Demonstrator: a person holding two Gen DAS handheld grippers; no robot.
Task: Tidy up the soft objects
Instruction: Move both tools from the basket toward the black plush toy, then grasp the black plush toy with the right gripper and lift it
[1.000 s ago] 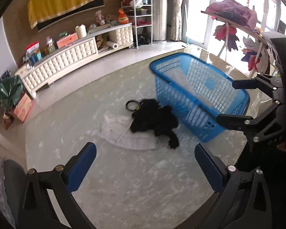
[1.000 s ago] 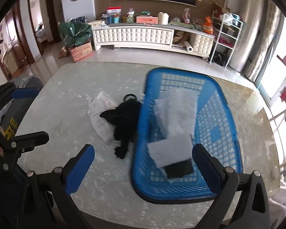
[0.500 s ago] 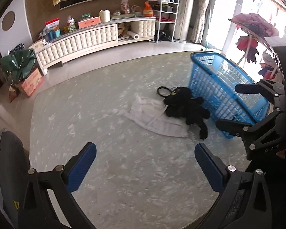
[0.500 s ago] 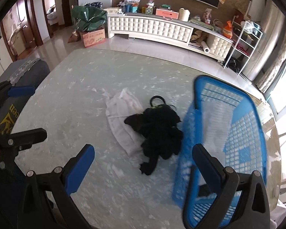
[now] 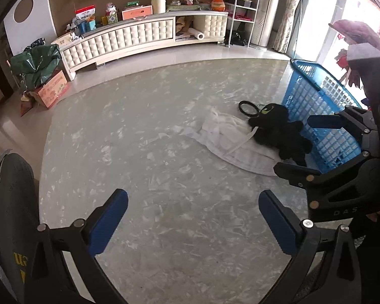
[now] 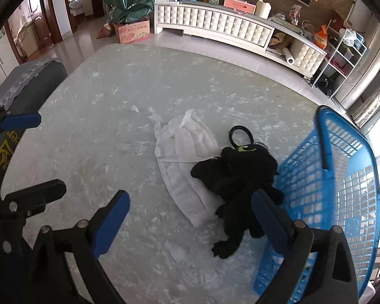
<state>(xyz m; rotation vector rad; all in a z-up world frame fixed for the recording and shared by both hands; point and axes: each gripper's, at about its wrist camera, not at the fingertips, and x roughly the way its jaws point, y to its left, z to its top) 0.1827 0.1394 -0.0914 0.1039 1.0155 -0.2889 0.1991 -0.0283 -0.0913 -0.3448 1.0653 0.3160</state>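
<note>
A black plush toy (image 6: 240, 177) with a black ring lies on the marble table, partly on a white face mask (image 6: 187, 157), right beside the blue plastic basket (image 6: 342, 177). In the left wrist view the toy (image 5: 281, 131), the mask (image 5: 230, 141) and the basket (image 5: 324, 106) sit at the right. My right gripper (image 6: 190, 215) is open and empty, just in front of the toy and mask. My left gripper (image 5: 193, 215) is open and empty over bare table, left of the objects. Each gripper also shows in the other's view.
A dark chair back (image 5: 12, 202) stands at the table's left edge. Beyond the table is a long white cabinet (image 5: 144, 35), a cardboard box (image 6: 134, 30) and a wire shelf (image 5: 243, 7). A clothes rack (image 5: 357, 35) stands behind the basket.
Both views have swung left, away from the basket. The toy and mask now lie before my right gripper instead of the basket's inside. Both grippers stay open.
</note>
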